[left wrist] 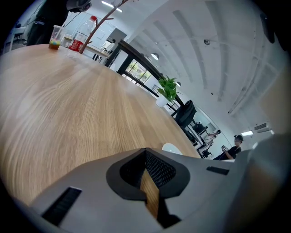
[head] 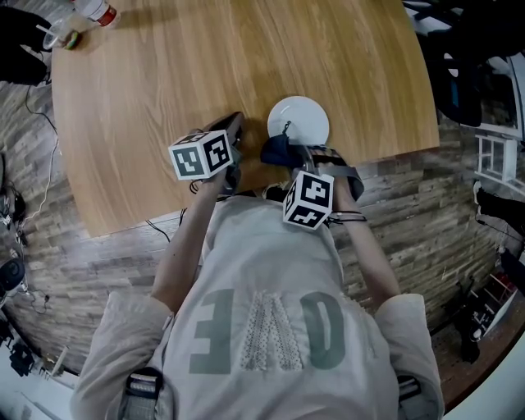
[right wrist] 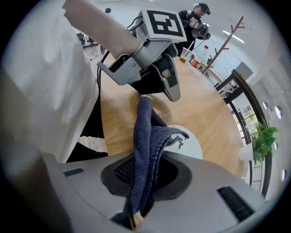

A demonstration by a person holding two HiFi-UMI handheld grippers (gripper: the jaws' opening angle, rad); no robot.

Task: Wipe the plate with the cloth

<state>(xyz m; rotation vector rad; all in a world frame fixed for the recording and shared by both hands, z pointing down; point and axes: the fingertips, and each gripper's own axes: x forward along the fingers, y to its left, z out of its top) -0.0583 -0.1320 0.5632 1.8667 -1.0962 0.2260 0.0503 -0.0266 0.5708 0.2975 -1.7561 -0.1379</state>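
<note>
A small white plate (head: 298,120) sits near the front edge of the round wooden table (head: 205,57). A dark blue cloth (head: 279,150) hangs just in front of the plate, and my right gripper (head: 289,154) is shut on it. In the right gripper view the cloth (right wrist: 148,136) rises in folds from between the jaws, with the plate (right wrist: 190,144) right behind it. My left gripper (head: 235,130) rests over the table left of the plate, shut with nothing in it. From the left gripper view only a sliver of the plate (left wrist: 173,148) shows past the closed jaws.
A plastic bottle (head: 97,10) and a cup (head: 61,37) stand at the table's far left corner. The table's front edge runs just under both grippers. Cables (head: 37,189) lie on the wooden floor at left, and dark equipment (head: 467,74) stands at right.
</note>
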